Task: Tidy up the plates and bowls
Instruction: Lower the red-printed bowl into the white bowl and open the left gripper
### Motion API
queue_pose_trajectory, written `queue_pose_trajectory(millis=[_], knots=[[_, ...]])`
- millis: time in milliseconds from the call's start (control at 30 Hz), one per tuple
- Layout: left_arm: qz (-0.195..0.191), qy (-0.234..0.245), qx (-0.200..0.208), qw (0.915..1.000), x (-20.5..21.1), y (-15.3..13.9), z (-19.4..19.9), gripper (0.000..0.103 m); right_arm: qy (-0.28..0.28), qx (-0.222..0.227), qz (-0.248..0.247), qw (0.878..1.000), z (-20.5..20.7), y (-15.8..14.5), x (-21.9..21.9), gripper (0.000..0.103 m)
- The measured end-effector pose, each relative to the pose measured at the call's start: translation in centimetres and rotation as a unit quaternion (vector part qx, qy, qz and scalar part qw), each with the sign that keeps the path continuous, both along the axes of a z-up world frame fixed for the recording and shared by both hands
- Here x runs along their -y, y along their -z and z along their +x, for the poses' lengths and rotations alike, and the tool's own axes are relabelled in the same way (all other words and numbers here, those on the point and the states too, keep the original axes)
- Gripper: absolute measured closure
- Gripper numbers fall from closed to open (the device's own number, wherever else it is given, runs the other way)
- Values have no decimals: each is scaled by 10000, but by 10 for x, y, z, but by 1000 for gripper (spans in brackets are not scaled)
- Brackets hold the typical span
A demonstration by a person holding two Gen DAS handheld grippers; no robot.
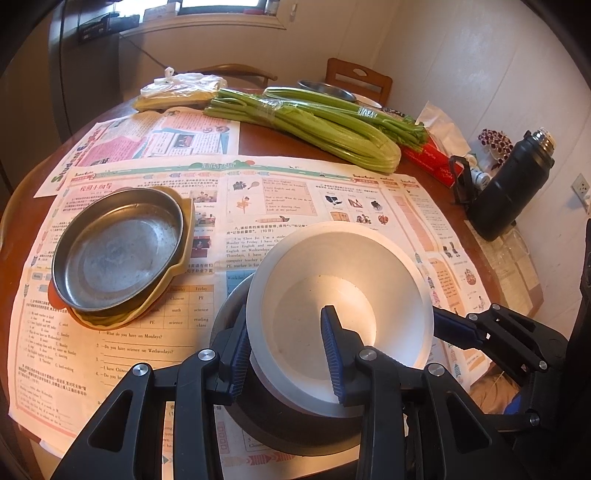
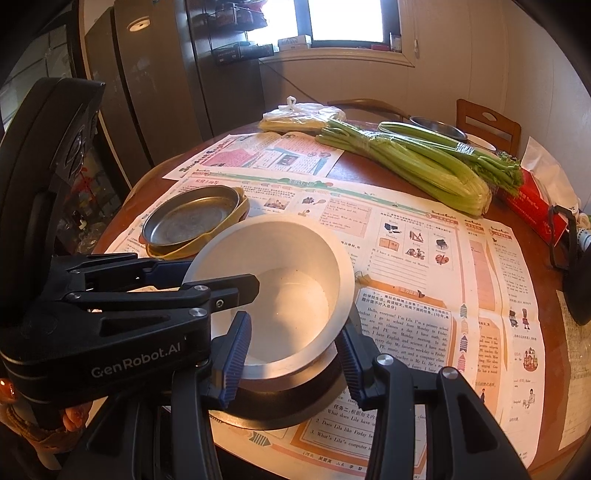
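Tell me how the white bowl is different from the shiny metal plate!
The white bowl is deep with tall sloping sides; the metal plate is shallow and nearly flat. The bowl is plain white, the plate grey and scuffed. The bowl sits in a dark bowl with both hand-held grippers clamped on its rim; the plate rests untouched on a yellowish dish. Both are round, empty, stacked on other dishes over the newspaper.

Warm daylight from blown-out window at back, glare inside white bowl, dim room corners, heavy fisheye bend + black vignette at edges, pics mostly sharp.
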State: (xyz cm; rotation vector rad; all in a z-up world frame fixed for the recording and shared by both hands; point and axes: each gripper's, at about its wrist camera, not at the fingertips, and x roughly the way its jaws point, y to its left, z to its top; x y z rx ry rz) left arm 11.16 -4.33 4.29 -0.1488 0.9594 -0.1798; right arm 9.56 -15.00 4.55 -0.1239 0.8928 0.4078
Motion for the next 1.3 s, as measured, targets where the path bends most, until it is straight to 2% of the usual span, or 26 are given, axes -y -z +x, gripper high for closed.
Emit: queue_pose_trajectory(millis=[700,1300], knots=[[243,-7,-31,9997,2,6,1,66,-83,-106,-35,9999,1,9,-1,56],[273,-18,-51,9996,2,6,4,65,-34,-140,12,9999,4,9,7,56]])
